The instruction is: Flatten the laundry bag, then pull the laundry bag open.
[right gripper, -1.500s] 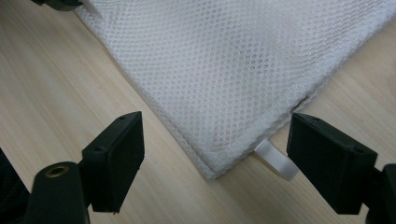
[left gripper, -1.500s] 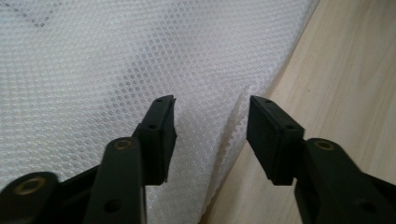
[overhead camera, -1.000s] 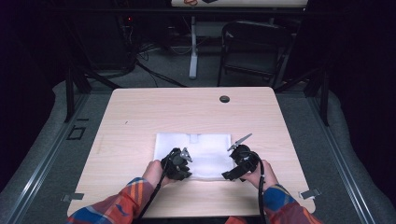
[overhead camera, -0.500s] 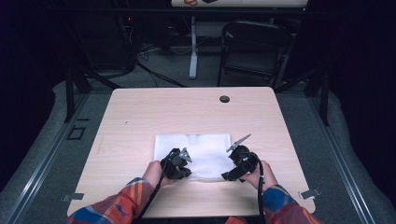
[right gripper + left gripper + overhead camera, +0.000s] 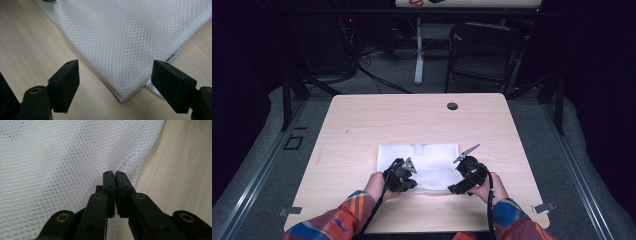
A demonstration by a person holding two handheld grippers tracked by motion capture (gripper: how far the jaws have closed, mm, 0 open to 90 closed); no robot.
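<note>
Not much moved vs a sec ago tbh: left tongs [image 5: 115,173] still pinched on the mesh cloth [image 5: 427,157] edge, right tongs [image 5: 115,82] still wide apart w/ the corner between them, so prob grabbing that next.

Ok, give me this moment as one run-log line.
left gripper: shut on white mesh cloth edge | right gripper: open, jaws straddling near corner, not gripping | cloth: flat on table
</note>
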